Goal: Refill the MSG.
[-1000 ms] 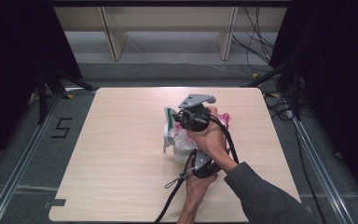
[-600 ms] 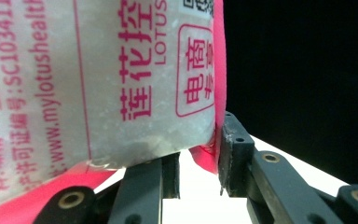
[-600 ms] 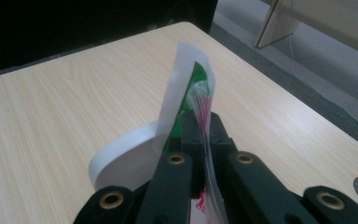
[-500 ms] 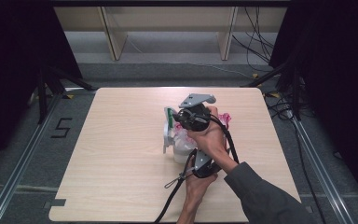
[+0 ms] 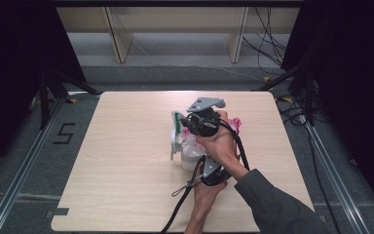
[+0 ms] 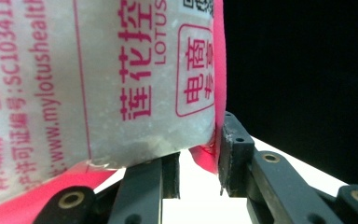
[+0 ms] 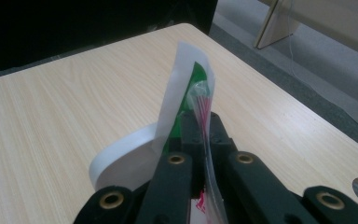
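A clear bag of white granules with pink print (image 5: 191,148) is held up over the middle of the table between both grippers. In the left gripper view the bag (image 6: 98,84) sits close, and my left gripper (image 6: 198,158) is shut on its lower pink edge. That left gripper (image 5: 199,160) is held by the bare hand near the front edge. My right gripper (image 5: 182,124), in the grey-sleeved hand, is above it and points left. In the right gripper view, my right gripper (image 7: 200,122) is shut on a thin clear edge with a green and white label (image 7: 186,88).
The light wooden table (image 5: 117,161) has bare room to the left and right of the hands. A white curved piece (image 7: 121,158) hangs below the label. Black cables (image 5: 180,204) trail to the front edge. Shelf legs (image 5: 119,44) stand on the floor behind the table.
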